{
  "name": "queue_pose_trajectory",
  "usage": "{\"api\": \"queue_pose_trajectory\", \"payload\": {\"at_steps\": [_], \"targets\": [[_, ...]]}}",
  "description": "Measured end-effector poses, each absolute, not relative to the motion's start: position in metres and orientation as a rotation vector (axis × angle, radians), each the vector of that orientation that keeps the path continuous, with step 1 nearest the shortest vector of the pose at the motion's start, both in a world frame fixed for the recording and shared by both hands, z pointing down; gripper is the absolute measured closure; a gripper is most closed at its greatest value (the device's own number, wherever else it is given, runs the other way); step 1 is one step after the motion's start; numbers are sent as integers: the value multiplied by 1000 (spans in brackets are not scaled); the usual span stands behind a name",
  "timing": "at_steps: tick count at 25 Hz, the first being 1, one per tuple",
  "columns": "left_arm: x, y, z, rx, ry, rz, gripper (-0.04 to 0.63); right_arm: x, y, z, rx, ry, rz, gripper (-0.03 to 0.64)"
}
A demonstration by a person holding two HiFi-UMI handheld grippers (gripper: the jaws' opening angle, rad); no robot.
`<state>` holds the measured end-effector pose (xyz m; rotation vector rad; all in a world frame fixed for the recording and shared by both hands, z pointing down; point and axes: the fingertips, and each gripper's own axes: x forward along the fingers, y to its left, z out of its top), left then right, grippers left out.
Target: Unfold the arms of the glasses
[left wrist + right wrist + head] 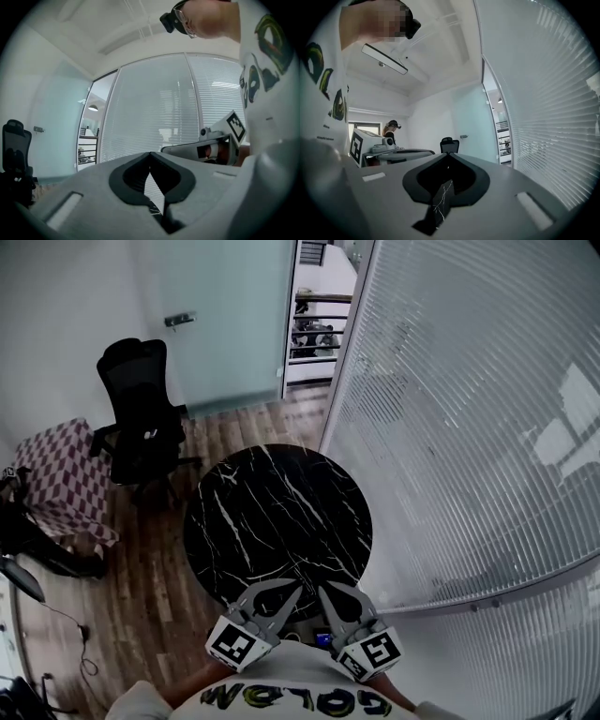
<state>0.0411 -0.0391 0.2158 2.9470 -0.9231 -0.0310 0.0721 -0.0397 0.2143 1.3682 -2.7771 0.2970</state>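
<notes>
Above marble table (277, 507), left gripper (296, 588), right gripper (322, 589) closed

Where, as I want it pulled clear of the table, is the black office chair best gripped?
On the office chair, likely the top rim of its backrest, coming down from above, one jaw in front and one behind: the backrest stands upright with its rim free, whereas the seat looks too broad.

Round black marble table (281, 512), white veins, standing on wood-plank floor (150, 587).
</notes>
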Motion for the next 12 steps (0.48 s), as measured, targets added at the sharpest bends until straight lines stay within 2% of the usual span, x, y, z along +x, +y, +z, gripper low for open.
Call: {"api": "queue_pose_trajectory", "payload": {"at_steps": [12], "targets": [[44,-33,211,2943,-876,-58,591,60,-39,210,1337,-2789,253,615]]}}
